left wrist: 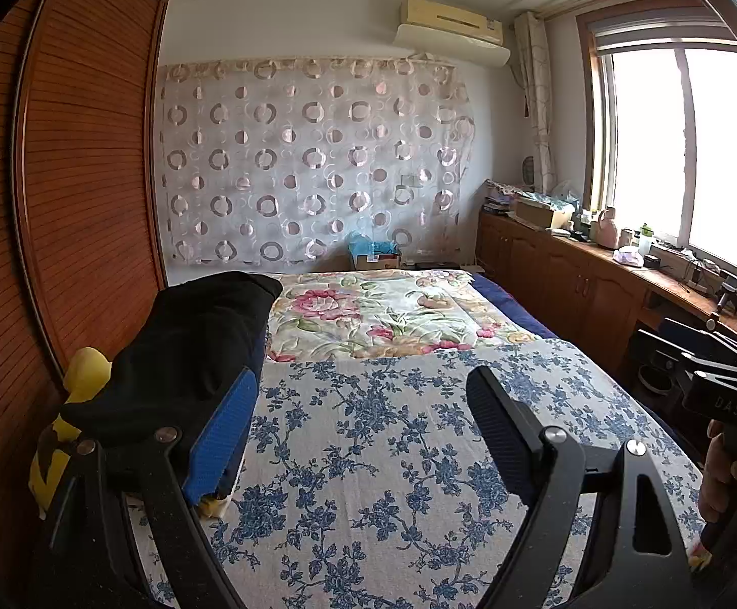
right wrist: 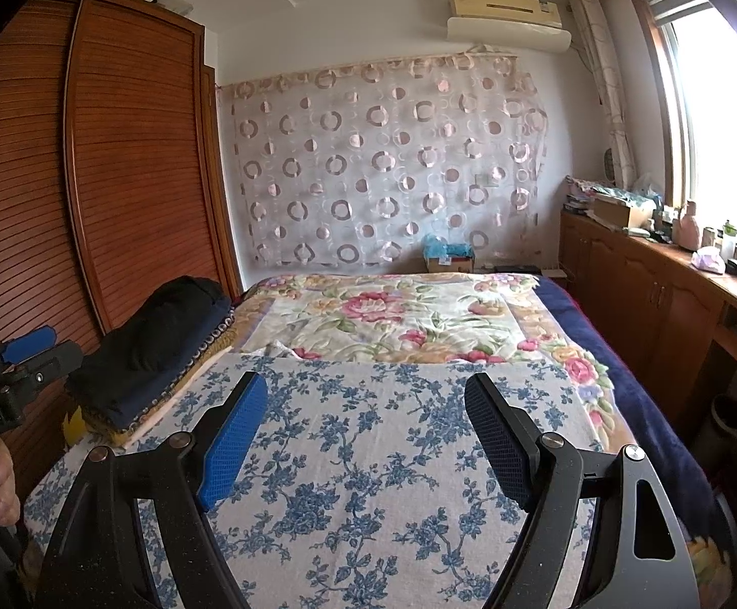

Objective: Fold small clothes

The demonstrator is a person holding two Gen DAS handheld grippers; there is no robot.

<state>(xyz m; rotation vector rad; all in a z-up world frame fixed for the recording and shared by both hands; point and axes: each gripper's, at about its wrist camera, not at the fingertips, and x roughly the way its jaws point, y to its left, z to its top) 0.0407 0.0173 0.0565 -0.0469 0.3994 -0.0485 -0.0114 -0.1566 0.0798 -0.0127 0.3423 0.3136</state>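
Observation:
A stack of folded clothes with a black piece on top (right wrist: 150, 340) lies at the left edge of the bed, with dark blue, yellow and white layers under it. In the left wrist view the same black piece (left wrist: 190, 340) lies right beside and over my left finger, and a yellow garment (left wrist: 84, 375) shows under it. My left gripper (left wrist: 363, 426) is open and holds nothing, above the blue-flowered sheet (left wrist: 378, 457). My right gripper (right wrist: 368, 436) is open and empty above the same sheet (right wrist: 358, 482), to the right of the stack.
A floral quilt (right wrist: 393, 319) covers the far half of the bed. A slatted wooden wardrobe (right wrist: 130, 177) stands close on the left. Wooden cabinets (right wrist: 662, 299) with clutter run under the window on the right. A cardboard box (right wrist: 449, 259) sits beyond the bed.

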